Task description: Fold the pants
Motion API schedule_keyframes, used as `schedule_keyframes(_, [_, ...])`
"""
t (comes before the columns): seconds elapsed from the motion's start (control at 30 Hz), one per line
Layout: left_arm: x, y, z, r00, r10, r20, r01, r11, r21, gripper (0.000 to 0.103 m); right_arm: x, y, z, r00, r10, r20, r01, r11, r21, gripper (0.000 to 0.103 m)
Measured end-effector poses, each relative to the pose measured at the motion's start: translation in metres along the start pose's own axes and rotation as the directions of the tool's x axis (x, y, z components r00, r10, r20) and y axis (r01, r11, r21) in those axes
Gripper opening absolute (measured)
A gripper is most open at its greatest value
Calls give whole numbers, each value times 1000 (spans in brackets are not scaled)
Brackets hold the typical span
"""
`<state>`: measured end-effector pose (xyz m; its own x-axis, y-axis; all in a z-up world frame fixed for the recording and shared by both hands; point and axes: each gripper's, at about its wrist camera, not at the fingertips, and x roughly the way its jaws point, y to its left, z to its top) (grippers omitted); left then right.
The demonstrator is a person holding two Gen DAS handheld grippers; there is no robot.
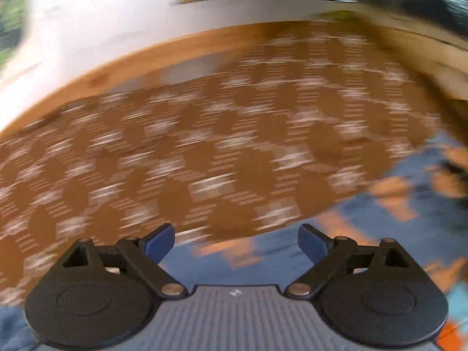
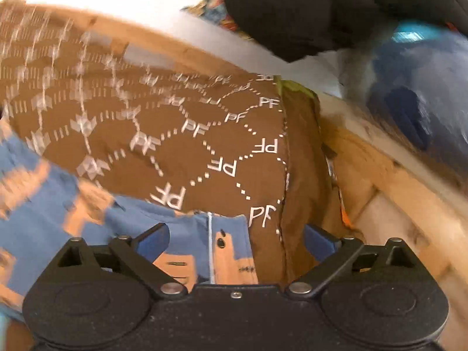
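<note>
Left gripper (image 1: 236, 244) wide apart, empty | right gripper (image 2: 236, 241) likewise | brown patterned pants (image 2: 181, 146) spread flat

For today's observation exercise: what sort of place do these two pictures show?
Probably a bedroom at home: brown patterned pants lie on a blue-and-orange bedcover inside a wooden frame.

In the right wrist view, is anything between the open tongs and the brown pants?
Yes. In the right wrist view, a blue and orange cloth with a white zipper lies between the right tongs and the brown patterned pants, which lie partly on it.
</note>
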<state>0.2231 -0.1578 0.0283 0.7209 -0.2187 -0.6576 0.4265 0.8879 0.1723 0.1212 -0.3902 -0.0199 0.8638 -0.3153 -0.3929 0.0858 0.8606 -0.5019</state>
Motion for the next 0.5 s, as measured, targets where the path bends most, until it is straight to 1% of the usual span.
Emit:
schedule_keyframes(0.03, [3, -22, 3, 1000, -25, -6, 25, 999, 27, 95, 7, 1, -4, 1000, -25, -10, 25, 999, -38, 94])
schedule_keyframes(0.07, [11, -37, 10, 999, -40, -10, 40, 998, 52, 95, 13, -1, -10, 997, -75, -25, 73, 995, -63, 93])
schedule_keyframes(0.1, [18, -50, 15, 999, -47, -7, 47, 996, 72, 95, 14, -7, -13, 995, -93, -27, 92, 995, -42, 94])
schedule_keyframes(0.13, [23, -60, 19, 998, -57, 1, 56, 995, 88, 95, 12, -18, -15, 997, -80, -22, 80, 997, 12, 94])
schedule_keyframes(0.17, [27, -68, 24, 997, -76, 7, 75, 992, 99, 95, 8, -30, -14, 998, -59, -25, 61, 995, 73, 94])
schedule_keyframes(0.2, [32, -76, 28, 994, -104, 16, 101, 989, 108, 95, 3, -38, -12, 999, -37, -24, 39, 994, 103, 94])
schedule_keyframes(0.23, [36, -83, 32, 991, -132, 23, 129, 985, 117, 95, -4, -45, -9, 1000, -11, -19, 13, 993, 116, 94])
schedule_keyframes(0.3, [48, -95, 37, 986, -168, 14, 164, 976, 144, 95, -22, -51, -7, 999, 29, -15, -27, 993, 112, 93])
schedule_keyframes(0.33, [55, -103, 38, 985, -170, 3, 167, 970, 176, 95, -33, -53, -8, 997, 75, -14, -73, 990, 118, 92])
schedule_keyframes(0.37, [63, -108, 37, 989, -149, -7, 147, 967, 208, 95, -44, -58, -8, 993, 121, 4, -120, 982, 144, 92])
schedule_keyframes(0.4, [74, -116, 36, 994, -105, -28, 108, 962, 250, 95, -49, -61, -9, 989, 149, 16, -150, 974, 168, 91])
schedule_keyframes(0.43, [85, -122, 35, 997, -61, -52, 73, 958, 278, 98, -46, -62, -11, 981, 195, -10, -190, 964, 185, 90])
schedule_keyframes(0.47, [92, -122, 34, 997, -51, -54, 63, 965, 256, 103, -39, -62, -13, 968, 245, -60, -229, 955, 190, 82])
schedule_keyframes(0.5, [96, -118, 35, 997, -49, -55, 59, 976, 209, 103, -32, -62, -15, 952, 290, -103, -265, 943, 201, 76])
